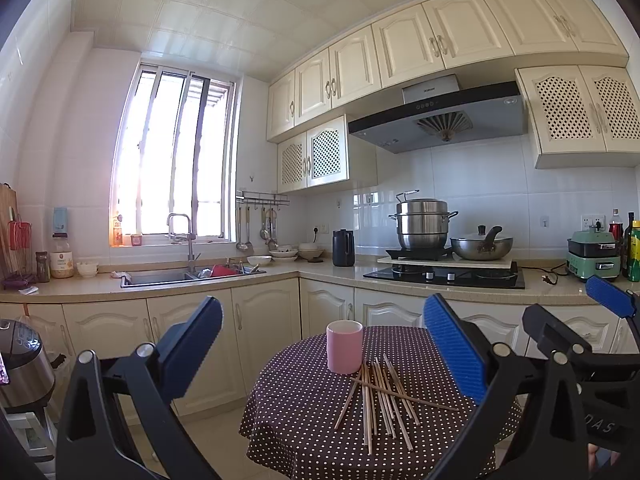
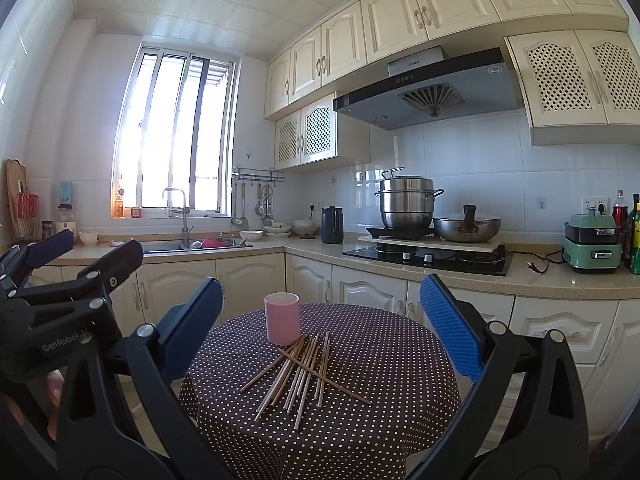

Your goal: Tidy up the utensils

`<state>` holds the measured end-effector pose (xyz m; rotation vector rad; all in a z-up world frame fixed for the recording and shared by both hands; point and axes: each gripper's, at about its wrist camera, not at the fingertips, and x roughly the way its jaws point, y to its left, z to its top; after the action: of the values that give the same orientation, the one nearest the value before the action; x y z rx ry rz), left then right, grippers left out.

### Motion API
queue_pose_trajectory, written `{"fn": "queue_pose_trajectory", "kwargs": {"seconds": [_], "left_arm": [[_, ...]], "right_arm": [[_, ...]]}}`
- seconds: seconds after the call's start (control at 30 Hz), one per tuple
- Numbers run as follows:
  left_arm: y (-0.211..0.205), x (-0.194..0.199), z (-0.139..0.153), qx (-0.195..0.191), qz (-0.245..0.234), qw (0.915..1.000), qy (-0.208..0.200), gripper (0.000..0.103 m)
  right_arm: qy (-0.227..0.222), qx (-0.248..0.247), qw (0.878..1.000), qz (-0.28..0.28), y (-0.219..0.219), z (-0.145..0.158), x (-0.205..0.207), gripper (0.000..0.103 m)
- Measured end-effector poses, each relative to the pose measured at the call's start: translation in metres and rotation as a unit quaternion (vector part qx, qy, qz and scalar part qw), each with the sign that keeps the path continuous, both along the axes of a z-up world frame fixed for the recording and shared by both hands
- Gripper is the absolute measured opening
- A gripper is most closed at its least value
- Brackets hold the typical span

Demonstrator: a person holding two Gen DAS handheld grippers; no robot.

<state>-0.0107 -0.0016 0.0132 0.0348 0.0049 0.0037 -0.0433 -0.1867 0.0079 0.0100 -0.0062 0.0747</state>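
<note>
Blue-padded fingers of the left gripper (image 1: 324, 344) are standing spread wide, holding nothing, hovering above the near edge of the round table (image 1: 304, 448). The right gripper (image 2: 322, 326) is likewise spread apart and empty, hanging over the same table; from the left wrist view it is showing at the right edge (image 1: 576, 320), and from the right wrist view the left gripper is showing at the left edge (image 2: 80, 248).

Between the fingers, a pile of wooden chopsticks (image 1: 380, 396) is lying loose on the brown polka-dot tablecloth (image 2: 380, 360), sticks crossing one another, one lying across the rest. The far ends of the pile are reaching the foot of a pink cup (image 1: 344, 346), which is standing upright just behind them; whether they are touching it cannot be told.

Beyond the table, cream cabinets are running under a countertop (image 1: 328, 270). A sink (image 1: 192, 276) is sitting below the window, and a steel steamer pot (image 1: 422, 224) and a wok (image 1: 482, 246) are resting over the stove (image 1: 444, 276), beneath the range hood (image 1: 436, 118).
</note>
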Motion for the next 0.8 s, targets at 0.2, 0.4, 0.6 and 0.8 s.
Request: {"fn": "queue_pose_trajectory", "kwargs": {"seconds": [0.2,0.4,0.6,0.8], "left_arm": [[0.0,0.0,0.0,0.0,0.001,1.0,0.0,0.099],[0.003,-0.001,0.003,-0.001,0.001,1.0,-0.001,0.099],[0.005,0.003,0.005,0.003,0.003,1.0,0.001,0.099],[0.008,0.014,-0.001,0.001,0.004,1.0,0.005,0.099]], "right_arm": [[0.0,0.0,1.0,0.0,0.0,0.0,0.0,0.097],[0.001,0.001,1.0,0.003,0.003,0.001,0.001,0.097],[0.002,0.0,1.0,0.003,0.006,-0.001,0.005,0.097],[0.009,0.006,1.0,0.009,0.005,-0.003,0.015,0.097]]}}
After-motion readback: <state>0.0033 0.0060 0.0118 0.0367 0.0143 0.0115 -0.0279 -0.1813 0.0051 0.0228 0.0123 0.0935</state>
